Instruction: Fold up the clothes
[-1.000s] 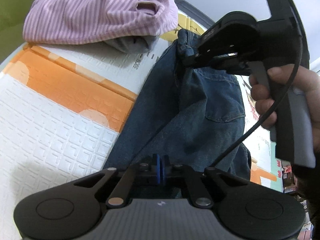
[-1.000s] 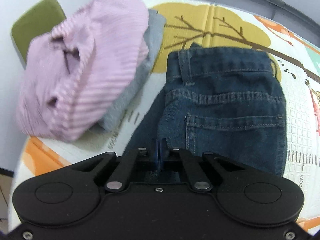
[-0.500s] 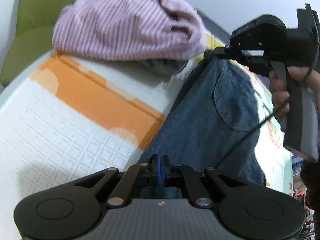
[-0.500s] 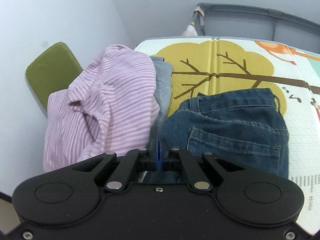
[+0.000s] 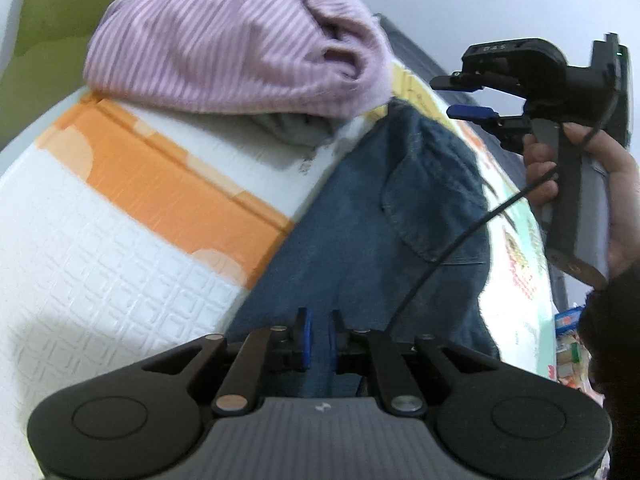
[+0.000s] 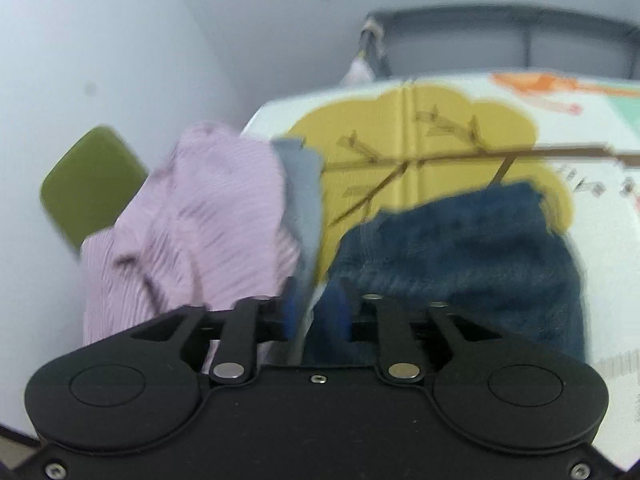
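We saw the jeans (image 5: 376, 240) lying folded on the patterned play mat (image 5: 120, 248), just right of the striped pink garment (image 5: 232, 40) (a grey piece (image 5: 288, 128) showed beneath it). Our left hand-held gripper (image 5: 318, 336) was opening, its blue pads slightly parted over the near denim edge, not pressing it. Our right hand-held gripper (image 5: 472, 96), held in a hand (image 5: 592, 184), was also opening, clear above the far end of the jeans with nothing between its jaws.
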Demonstrator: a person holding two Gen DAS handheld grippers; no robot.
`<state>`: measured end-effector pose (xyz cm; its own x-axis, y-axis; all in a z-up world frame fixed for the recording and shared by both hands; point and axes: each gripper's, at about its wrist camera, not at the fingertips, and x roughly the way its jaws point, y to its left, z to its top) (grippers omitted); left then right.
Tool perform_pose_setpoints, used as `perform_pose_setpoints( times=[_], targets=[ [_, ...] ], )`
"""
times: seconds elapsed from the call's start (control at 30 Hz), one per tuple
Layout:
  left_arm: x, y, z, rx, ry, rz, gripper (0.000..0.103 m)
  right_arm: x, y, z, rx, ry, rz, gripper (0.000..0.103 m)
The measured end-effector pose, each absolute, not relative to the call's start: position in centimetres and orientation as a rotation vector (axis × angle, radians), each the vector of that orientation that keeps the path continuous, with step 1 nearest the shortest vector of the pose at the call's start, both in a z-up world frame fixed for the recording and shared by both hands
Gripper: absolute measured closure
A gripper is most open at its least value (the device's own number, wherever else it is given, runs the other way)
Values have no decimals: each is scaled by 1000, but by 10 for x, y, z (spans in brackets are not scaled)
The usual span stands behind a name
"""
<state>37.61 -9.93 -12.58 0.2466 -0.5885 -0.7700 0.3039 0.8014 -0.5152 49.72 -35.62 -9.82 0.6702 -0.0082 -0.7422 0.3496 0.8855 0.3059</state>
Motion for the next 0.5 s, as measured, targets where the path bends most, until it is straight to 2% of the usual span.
perform_pose_setpoints(
  times=[0.2, 0.33, 0.5],
  targets=[
    [373, -110, -113, -259, 1121, -651, 89, 496, -380, -93, 436, 817, -254, 74],
    [371, -120, -119, -236, 1143, -665, 88, 499, -386, -107, 386, 884, -271, 86],
    [370, -125, -133, -200, 1189, -658, 88, 508, -393, -127, 435, 923, -274, 84]
  ],
)
